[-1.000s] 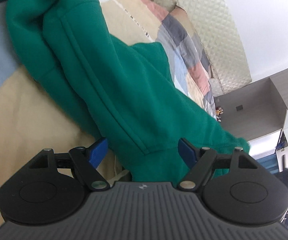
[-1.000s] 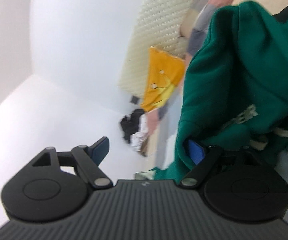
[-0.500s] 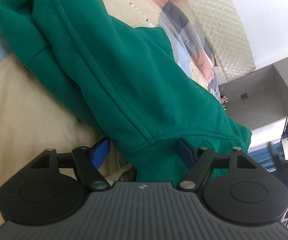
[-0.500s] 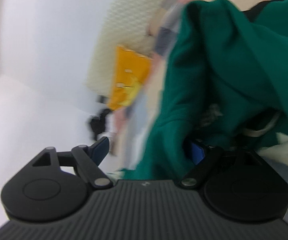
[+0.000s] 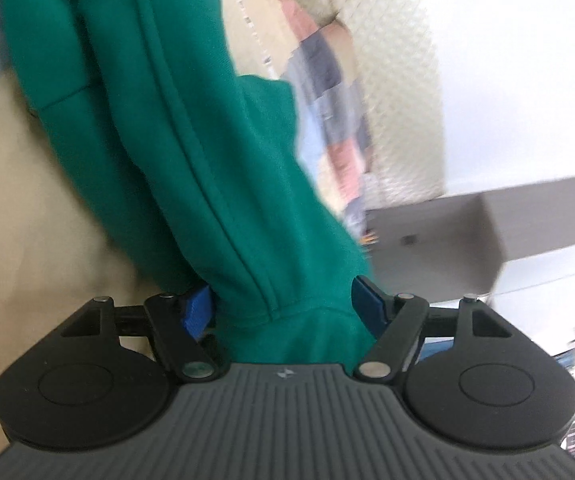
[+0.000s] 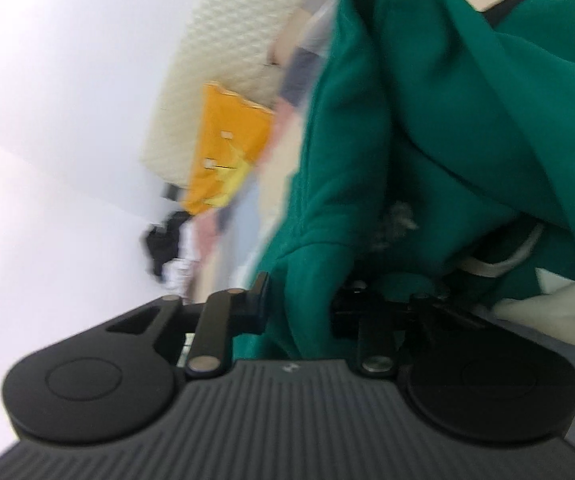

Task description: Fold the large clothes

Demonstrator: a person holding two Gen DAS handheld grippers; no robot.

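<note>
A large green hooded sweatshirt point(image 5: 175, 128) lies bunched on a patchwork bedspread. In the left wrist view its hem edge runs between the fingers of my left gripper point(image 5: 283, 312), whose blue pads stand apart around the cloth. In the right wrist view the same sweatshirt point(image 6: 427, 128) hangs in thick folds, with a cream drawstring point(image 6: 499, 264) showing. My right gripper point(image 6: 299, 300) has closed in on a fold of the green cloth; its right finger is partly hidden by fabric.
A patchwork bedspread point(image 5: 15, 216) covers the bed, with a quilted cream headboard point(image 5: 399, 92) behind. A yellow garment point(image 6: 227, 152) lies near the headboard, and dark and white clothes point(image 6: 171, 248) sit beyond it. A grey cabinet point(image 5: 447, 236) stands by the bed.
My right gripper has closed from wide open onto a fold of the sweatshirt. My left gripper has swung and its fingers have drawn in a little around the hem.
</note>
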